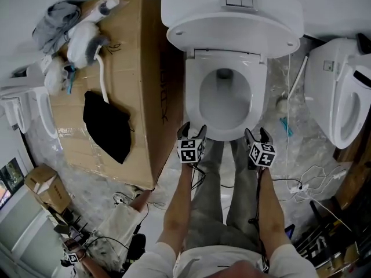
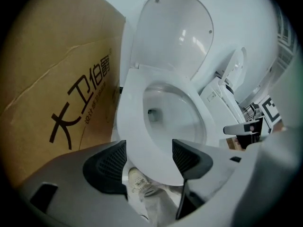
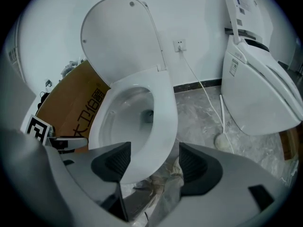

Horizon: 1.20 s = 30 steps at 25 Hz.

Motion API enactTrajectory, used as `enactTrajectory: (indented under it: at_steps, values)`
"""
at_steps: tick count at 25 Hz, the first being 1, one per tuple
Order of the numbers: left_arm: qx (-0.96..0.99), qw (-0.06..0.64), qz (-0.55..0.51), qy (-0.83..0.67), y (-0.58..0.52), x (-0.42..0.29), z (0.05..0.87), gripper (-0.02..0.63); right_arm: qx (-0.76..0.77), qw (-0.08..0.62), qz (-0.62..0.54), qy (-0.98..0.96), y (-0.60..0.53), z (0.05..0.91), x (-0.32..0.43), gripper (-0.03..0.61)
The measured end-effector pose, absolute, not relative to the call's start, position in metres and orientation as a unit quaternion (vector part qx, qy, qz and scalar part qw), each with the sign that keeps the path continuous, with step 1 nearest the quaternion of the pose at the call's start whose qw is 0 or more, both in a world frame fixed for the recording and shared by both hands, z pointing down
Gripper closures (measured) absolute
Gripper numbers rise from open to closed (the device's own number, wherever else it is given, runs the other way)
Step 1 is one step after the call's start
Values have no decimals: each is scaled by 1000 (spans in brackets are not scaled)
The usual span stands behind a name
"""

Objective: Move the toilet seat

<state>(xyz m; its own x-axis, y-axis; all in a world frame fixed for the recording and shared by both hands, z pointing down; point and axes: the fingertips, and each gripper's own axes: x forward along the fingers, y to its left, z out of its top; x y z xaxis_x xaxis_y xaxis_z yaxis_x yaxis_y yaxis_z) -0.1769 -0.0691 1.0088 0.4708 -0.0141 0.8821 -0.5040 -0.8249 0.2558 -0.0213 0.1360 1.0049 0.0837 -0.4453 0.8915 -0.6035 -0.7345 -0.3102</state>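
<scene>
Two grippers: the left gripper (image 1: 193,131) and the right gripper (image 1: 257,135) hang side by side at the front of the toilet seat (image 1: 193,91), both pointing down at it.
Left fingers: wide apart. The seat's front edge shows between them, but the pads (image 2: 110,163) do not press on it.
Right fingers: wide apart too, holding nothing. The seat's front edge shows between them as well.
Seat: lies flat on the bowl (image 1: 226,100), a white ring shaped like an egg.
Lid (image 1: 232,33): stands up and leans back on the tank (image 1: 261,2).
How the seat will feel: I think hard, stiff plastic, smooth and shiny, so a bit slippery. It is likely not heavy, and it should swing on a hinge at the back.
Where to hold: the front rim looks best, far from the hinge, one finger under and one on top.
Bowl: shiny, white and glassy, with a dark hole deep inside.
Cardboard box (image 1: 133,68): big, brown and dull, close beside the toilet.
Floor (image 1: 293,149): grey and cloudy like stone.
</scene>
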Motion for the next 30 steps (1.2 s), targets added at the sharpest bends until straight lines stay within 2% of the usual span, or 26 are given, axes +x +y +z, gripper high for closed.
enactTrajectory:
  at_steps: [9, 14, 20, 30]
  values:
    - [806, 278, 499, -155, -64, -182, 1041, 291, 714, 42, 599, -360, 133, 1041, -44, 235]
    - [798, 297, 505, -145, -58, -183, 1053, 291, 704, 17, 611, -363, 128, 1053, -53, 236]
    - [794, 306, 504, -149, -59, -183, 1054, 291, 702, 32, 618, -354, 125, 1059, -57, 238]
    - [794, 304, 503, -155, -60, -185, 1047, 291, 711, 17, 618, -333, 126, 1050, -57, 238]
